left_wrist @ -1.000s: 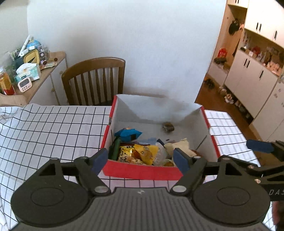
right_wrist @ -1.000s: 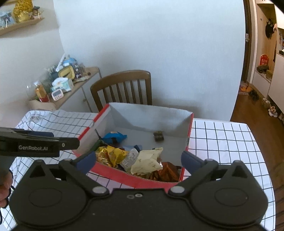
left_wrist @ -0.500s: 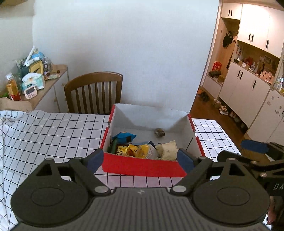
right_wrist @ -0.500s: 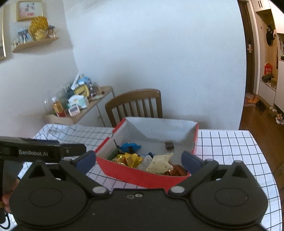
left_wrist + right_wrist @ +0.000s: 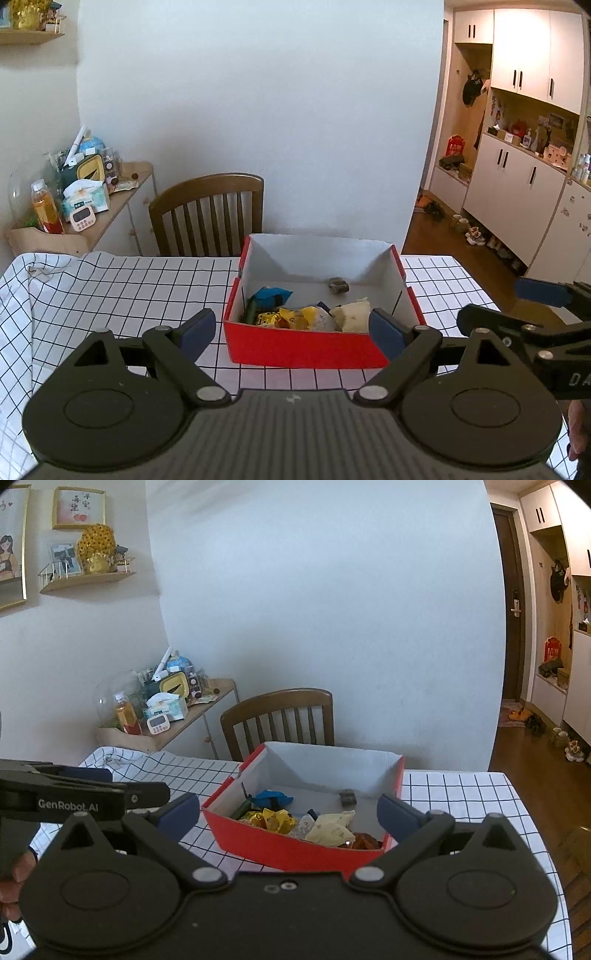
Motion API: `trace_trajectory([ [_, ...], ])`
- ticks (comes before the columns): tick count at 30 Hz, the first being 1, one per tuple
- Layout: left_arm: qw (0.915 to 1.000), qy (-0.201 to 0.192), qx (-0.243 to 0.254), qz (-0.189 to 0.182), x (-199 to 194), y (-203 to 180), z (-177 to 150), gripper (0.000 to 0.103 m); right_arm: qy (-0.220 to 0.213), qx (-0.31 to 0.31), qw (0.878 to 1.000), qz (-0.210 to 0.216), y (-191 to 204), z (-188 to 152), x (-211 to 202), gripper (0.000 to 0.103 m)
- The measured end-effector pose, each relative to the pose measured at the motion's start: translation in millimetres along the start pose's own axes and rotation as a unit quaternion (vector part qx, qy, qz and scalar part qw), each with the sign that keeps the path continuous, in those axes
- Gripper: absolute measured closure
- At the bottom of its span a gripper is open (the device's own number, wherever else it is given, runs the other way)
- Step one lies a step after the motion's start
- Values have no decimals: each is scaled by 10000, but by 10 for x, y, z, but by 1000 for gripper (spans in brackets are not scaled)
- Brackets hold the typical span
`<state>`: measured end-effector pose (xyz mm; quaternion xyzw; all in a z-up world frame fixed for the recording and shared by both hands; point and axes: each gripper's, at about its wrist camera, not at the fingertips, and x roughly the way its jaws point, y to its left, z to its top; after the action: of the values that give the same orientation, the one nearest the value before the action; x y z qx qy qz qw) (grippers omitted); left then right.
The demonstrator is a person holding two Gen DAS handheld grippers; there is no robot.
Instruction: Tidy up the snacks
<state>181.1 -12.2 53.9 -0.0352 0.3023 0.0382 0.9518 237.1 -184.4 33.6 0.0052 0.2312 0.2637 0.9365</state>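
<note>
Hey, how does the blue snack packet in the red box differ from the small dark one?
The blue snack packet is bigger, bright and crumpled, lying by the box's left wall; the small dark one is compact, blocky, alone near the back wall. Both lie inside the red box.

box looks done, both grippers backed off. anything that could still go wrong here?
Snacks are heaped against the near wall of the red box; its far half holds one small piece, so pushing it could shift the pile. The checked tablecloth is rumpled at its far left corner and may drag.
</note>
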Motion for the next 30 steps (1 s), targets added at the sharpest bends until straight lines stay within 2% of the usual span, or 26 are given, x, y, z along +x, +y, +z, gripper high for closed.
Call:
trace_trajectory([
  [30,9997,-97,-86,-227,-111,-23,-40,13,19,111,9999,-43,-8,25,24,0],
])
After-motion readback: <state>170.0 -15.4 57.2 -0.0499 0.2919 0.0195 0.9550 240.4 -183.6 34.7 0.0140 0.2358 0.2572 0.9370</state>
